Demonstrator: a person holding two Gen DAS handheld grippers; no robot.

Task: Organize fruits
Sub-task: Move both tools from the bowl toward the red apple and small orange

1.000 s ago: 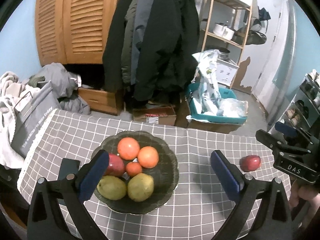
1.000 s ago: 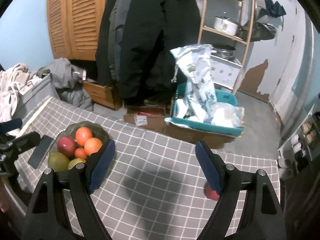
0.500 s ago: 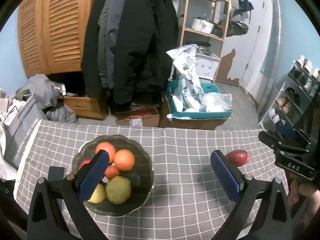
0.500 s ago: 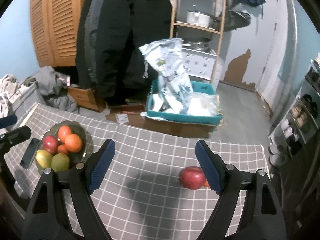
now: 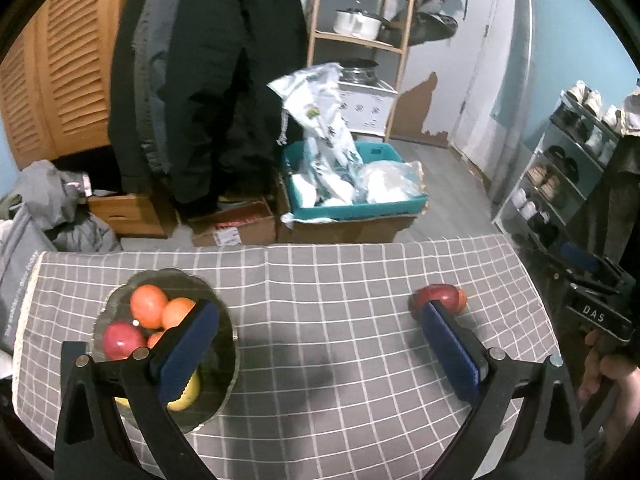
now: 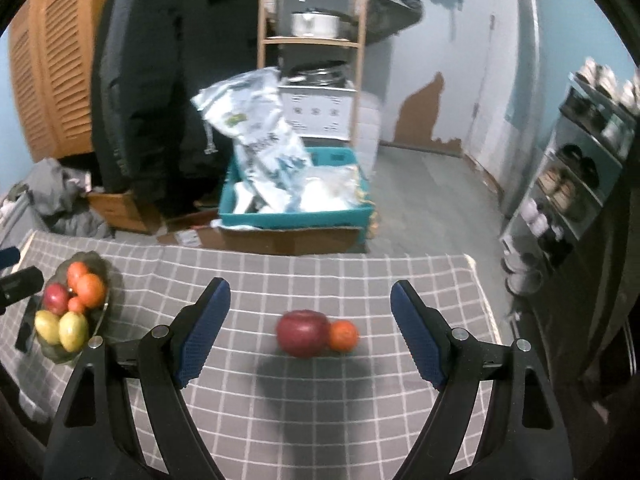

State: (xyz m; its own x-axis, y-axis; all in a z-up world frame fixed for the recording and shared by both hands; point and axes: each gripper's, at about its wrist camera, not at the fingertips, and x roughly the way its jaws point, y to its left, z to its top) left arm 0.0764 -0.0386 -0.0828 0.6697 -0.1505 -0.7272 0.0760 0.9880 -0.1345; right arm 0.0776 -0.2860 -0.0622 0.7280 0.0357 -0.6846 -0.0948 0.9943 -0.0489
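A red apple (image 6: 301,333) and a small orange (image 6: 343,335) lie touching on the grey checked tablecloth (image 6: 320,412). My right gripper (image 6: 310,332) is open and empty, its jaws wide either side of them, a little nearer the camera. A dark glass bowl (image 5: 224,336) on the left holds oranges, a red apple and yellow-green fruits; it also shows in the right wrist view (image 6: 102,310). My left gripper (image 5: 320,344) is open and empty above the cloth between the bowl and the apple (image 5: 434,297).
The table's far edge (image 5: 280,248) drops to the floor, where a teal box of bags (image 5: 352,200) and cardboard boxes stand. A shoe rack (image 6: 580,184) stands to the right. Clothes are piled at the left.
Both grippers have swung to the right. The apple and small orange now sit centred between my right gripper's jaws; the bowl has shifted left in both views. Both grippers stayed open.
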